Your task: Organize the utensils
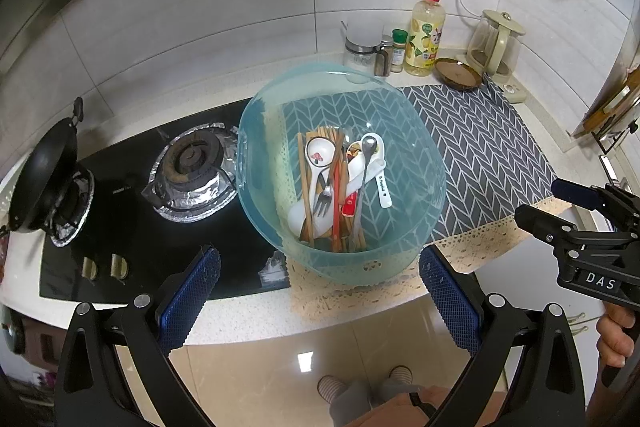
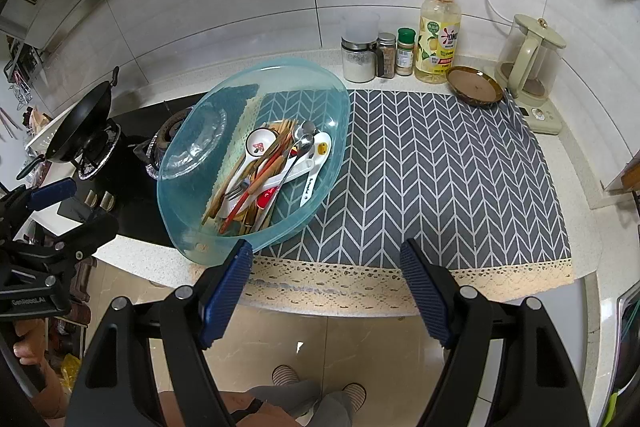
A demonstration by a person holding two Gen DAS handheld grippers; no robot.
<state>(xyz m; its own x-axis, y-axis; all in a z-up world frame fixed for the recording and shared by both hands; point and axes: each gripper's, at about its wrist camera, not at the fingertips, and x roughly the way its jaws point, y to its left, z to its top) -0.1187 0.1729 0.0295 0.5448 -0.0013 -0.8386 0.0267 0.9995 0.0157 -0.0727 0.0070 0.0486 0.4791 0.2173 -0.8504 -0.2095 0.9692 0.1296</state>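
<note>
A: What could go wrong here?

B: The blue bowl (image 2: 184, 163) hangs a bit over the counter's front edge (image 2: 328, 303), by the stove (image 1: 132, 187). Bump its near rim & I think it could tip or slide off.

A: And the stuff inside?

B: The utensils (image 2: 272, 171) lie in one messy pile in the bowl: chopsticks (image 1: 308, 183), white spoons (image 1: 318, 151), a fork (image 1: 323, 193), a metal spoon (image 1: 366, 151). They cross each other. Pull one & others may come up w/ it, then drop. The spoons look like they'd break.

A: Are the tongs open?

B: Yes, both wide. Left gripper (image 1: 320, 287) sits just in front of the bowl, above the floor. Nothing between its pads, touching nothing.

A: Right one?

B: Right gripper (image 2: 326, 283) is wide too, empty, near the mat's lace edge (image 2: 360, 275). Its left pad (image 2: 226, 295) looks v. close to the bowl's rim, but I can't tell if it touches.
</note>
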